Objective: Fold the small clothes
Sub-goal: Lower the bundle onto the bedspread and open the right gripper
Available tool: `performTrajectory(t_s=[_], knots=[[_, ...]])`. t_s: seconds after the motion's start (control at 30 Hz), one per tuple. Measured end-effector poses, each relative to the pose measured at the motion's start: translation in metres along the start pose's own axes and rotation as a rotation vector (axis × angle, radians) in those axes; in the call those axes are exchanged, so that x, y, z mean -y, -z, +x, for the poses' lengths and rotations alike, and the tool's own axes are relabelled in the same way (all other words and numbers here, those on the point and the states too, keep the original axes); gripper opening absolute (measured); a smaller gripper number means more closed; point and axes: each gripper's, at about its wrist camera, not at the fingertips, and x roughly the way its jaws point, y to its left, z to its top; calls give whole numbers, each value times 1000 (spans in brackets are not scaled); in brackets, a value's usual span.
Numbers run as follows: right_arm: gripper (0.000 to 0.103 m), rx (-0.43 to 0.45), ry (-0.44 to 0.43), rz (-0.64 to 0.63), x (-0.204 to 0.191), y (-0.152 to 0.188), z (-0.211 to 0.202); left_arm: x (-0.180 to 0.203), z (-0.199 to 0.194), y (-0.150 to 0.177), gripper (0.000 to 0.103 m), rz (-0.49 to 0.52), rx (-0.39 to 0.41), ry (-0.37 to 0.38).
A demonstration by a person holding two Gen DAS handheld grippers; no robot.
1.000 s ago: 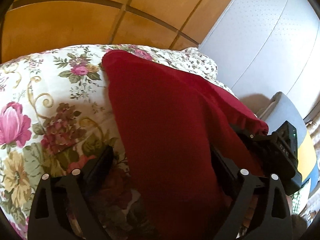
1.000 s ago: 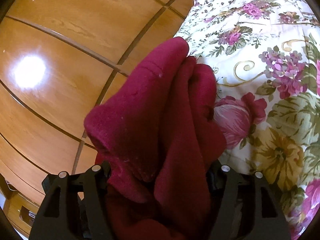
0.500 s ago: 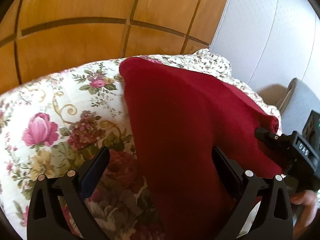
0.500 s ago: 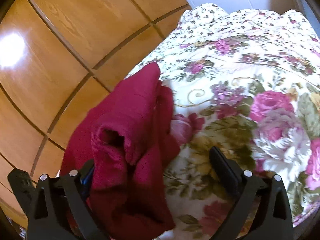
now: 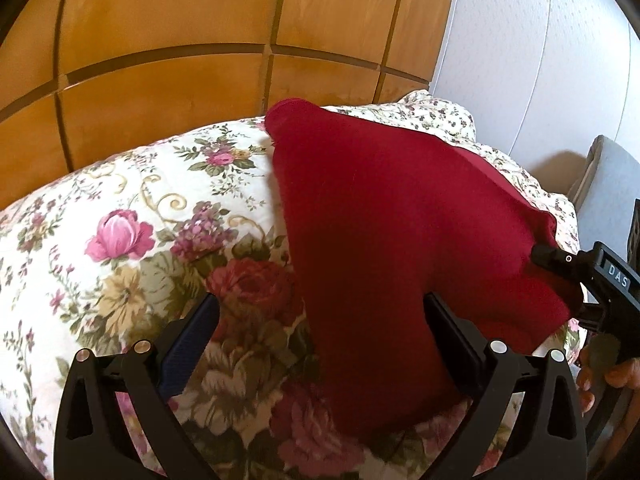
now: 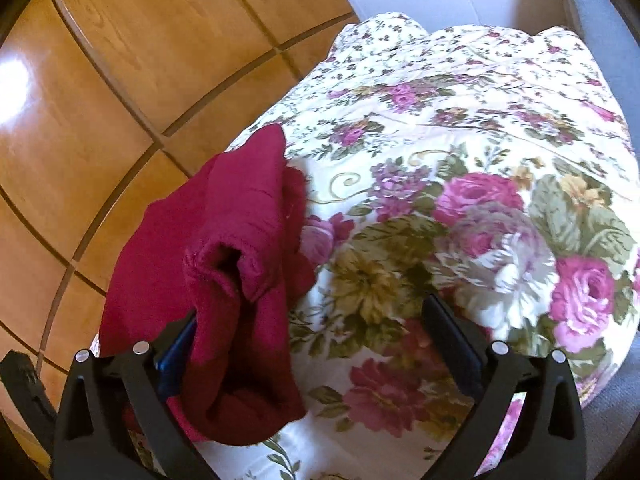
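Note:
A dark red garment (image 5: 380, 220) lies in a rough wedge on the floral bedspread (image 5: 120, 240). My left gripper (image 5: 320, 300) is open wide above it, and the cloth's near end rests against the right finger. In the right wrist view the same garment (image 6: 224, 240) sits bunched, with a rolled cuff facing me. My right gripper (image 6: 310, 312) is open wide; the bundle leans on its left finger and the right finger stands apart over the bedspread (image 6: 480, 160). The right gripper's black housing (image 5: 612, 280) shows at the garment's right corner, with a person's hand (image 5: 600, 364) below it.
A glossy wooden panelled wall (image 5: 160, 40) rises behind the bed and fills the left side (image 6: 80, 120). A white wall (image 5: 520, 40) and a grey padded seat (image 5: 608, 192) stand to the right. The bedspread is bare to the left of the garment.
The right gripper's jaws spread from around the red bundle, which now sags against one finger. Both grippers drew back and swung, so more bed shows. The left gripper stayed open.

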Motion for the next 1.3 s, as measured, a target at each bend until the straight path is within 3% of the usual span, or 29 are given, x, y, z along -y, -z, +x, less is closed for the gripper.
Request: performTrajectory(t_s=[0.17,0.33,0.4,0.47,0.57,0.7,1.03,1.17,1.3], knots=[[101,6,-7,13,1,6,-12,-3,-7,6,100,-9,-5,-5],[101,41,-30,-69,-17,20,-32,-7,-16,13,100,-40,-1,0],[101,24,16,-80,-15,21,-28,-9,-16,13,100,-50,-7,6],[101,7,133,-71,-3,20,-20,-8,-14,13,100,-48,-16,6],[101,-45,121,-15,10,23,-8,-3,-11,13,100,-25,-27,-3],[101,2,190,-156,-9,27,-15,-7,-12,14,100,-43,-28,14],[101,66,145,-151,-21,45,-53,-8,-27,24,100,-53,-10,-1],[101,78,125,-176,-28,56,-68,-10,-35,34,100,-107,-35,7],[101,100,164,-221,-36,65,-78,-3,-49,43,100,-110,-40,-35]])
